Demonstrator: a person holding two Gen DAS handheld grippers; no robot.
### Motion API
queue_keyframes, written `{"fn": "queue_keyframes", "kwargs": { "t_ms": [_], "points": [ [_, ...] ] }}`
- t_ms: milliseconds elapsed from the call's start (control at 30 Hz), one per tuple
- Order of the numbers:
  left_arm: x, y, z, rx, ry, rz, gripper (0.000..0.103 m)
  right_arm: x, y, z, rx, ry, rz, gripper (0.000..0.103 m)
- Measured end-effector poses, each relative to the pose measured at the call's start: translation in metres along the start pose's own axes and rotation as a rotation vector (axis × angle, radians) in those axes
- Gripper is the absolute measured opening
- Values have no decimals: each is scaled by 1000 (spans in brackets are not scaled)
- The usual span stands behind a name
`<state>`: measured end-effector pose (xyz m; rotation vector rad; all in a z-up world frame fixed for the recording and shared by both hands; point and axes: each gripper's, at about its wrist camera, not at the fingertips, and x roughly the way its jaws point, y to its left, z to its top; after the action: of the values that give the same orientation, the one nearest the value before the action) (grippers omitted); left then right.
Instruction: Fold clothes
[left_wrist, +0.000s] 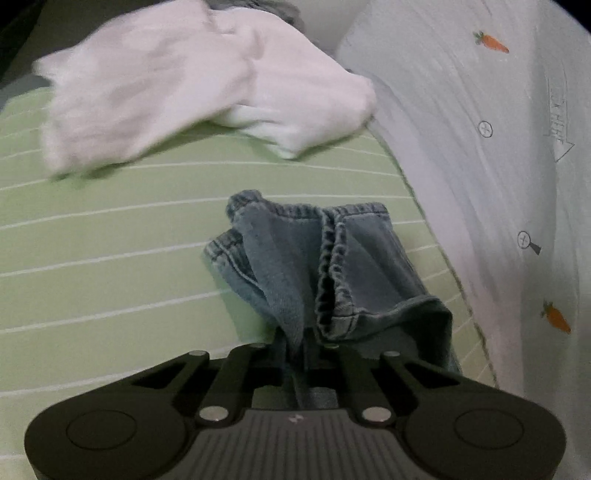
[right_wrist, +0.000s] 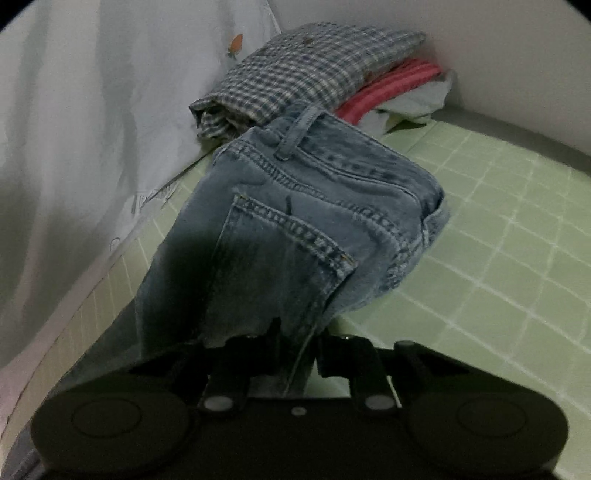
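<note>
A pair of blue jeans lies on a green striped sheet. In the left wrist view its hem end (left_wrist: 317, 266) bunches up in front of my left gripper (left_wrist: 299, 350), which is shut on the denim. In the right wrist view the waistband and back pocket (right_wrist: 295, 229) rise in front of my right gripper (right_wrist: 295, 343), which is shut on the jeans' edge. The fingertips of both grippers are hidden under the cloth.
A crumpled white garment (left_wrist: 192, 85) lies on the sheet (left_wrist: 110, 258) beyond the hem. A pale quilt with carrot prints (left_wrist: 480, 147) runs along one side. A folded checked shirt (right_wrist: 303, 70) tops a stack with a pink item (right_wrist: 391, 88) near a wall.
</note>
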<state>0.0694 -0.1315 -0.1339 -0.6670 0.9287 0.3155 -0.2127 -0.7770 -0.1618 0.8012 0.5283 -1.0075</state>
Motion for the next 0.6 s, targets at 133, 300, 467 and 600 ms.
{"fn": "queue_keyframes", "kwargs": {
  "t_ms": [133,300,467,600],
  "points": [
    [-30,42,-9,-63,28,-11,9,-21,-24,-8,-2,1,-31,16],
    [-70,84,-29,62,53,54,18,-38,-34,-15,-95,37,-68,21],
    [-100,89,-21,229,8,61,61,-58,-2,-25,-200,9,-104,75],
    [-101,65,-12,441,-38,21,76,-69,41,-51,-309,-2,-47,99]
  ]
}}
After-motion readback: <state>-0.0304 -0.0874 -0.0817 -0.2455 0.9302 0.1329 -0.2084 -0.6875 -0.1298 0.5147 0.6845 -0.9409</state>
